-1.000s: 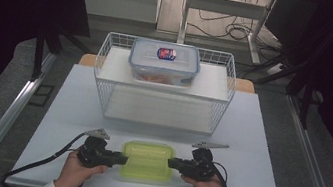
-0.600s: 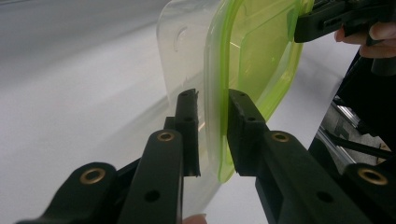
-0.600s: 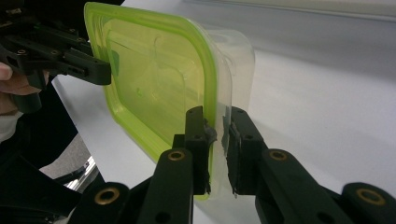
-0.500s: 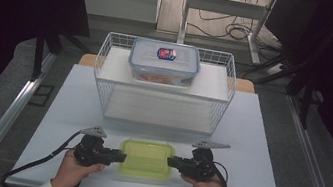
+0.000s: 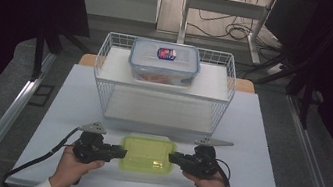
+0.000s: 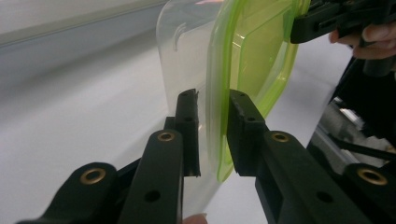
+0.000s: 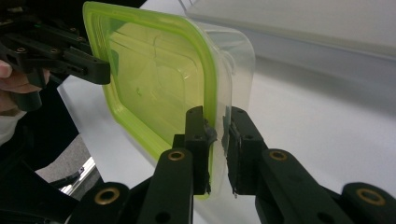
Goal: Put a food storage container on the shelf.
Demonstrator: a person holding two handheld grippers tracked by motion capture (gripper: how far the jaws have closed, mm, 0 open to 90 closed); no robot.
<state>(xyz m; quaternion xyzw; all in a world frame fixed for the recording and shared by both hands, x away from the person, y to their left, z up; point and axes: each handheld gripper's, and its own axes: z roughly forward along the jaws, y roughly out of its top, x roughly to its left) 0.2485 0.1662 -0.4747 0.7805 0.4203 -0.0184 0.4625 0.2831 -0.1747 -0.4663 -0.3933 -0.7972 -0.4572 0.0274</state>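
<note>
In the high view the left gripper (image 5: pixel 117 152) sits low and left of centre, its jaws pointing right and clamped on the left rim of the green-lidded box (image 5: pixel 147 154). The left gripper view shows it close up: one jaw on the clear wall, the other on the green lid (image 6: pixel 252 60), the rim pinched between the pads. The right gripper (image 5: pixel 172 158), low and right of centre, points left and is likewise closed on the box's right rim. In the right gripper view its jaws meet across the lid edge (image 7: pixel 154 88) near the bottom centre, with the other gripper (image 7: pixel 100 70) at upper left on the far rim.

So the box lies between the two grippers in the lower middle of the high view, gripped at both short ends (whether its base touches the table I cannot tell). A hand (image 5: pixel 72 170) comes up from the bottom edge behind each gripper, and a cable (image 5: pixel 37 161) trails off lower left.

Above the box, mid-frame, a white wire basket (image 5: pixel 108 64) stands on the table (image 5: pixel 258 138). A second, blue-rimmed box (image 5: pixel 164 63) rests on its upper shelf, well apart from the green one.
</note>
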